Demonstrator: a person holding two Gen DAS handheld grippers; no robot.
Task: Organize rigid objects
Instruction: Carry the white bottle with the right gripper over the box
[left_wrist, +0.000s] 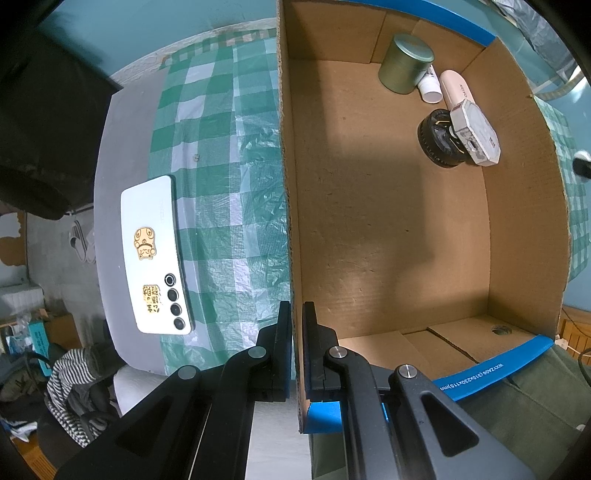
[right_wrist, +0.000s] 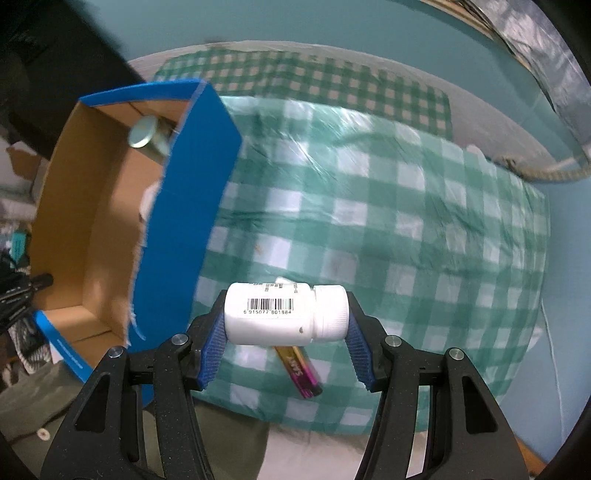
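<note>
The right gripper (right_wrist: 286, 328) holds a white bottle (right_wrist: 286, 314) (lying sideways), while the left gripper (left_wrist: 297, 350) pinches the box (left_wrist: 286, 184) wall, likely steadying it.

Right gripper (right_wrist: 286, 325) clamps white pill bottle (right_wrist: 284, 314) endwise, base and cap against the blue fingers (right_wrist: 212, 349), bottle lying level, barcode up. Below it: green checked cloth (right_wrist: 406, 229) and a purple-gold tube (right_wrist: 299, 371). Blue-sided cardboard box (right_wrist: 184, 229) at left, open.
</note>
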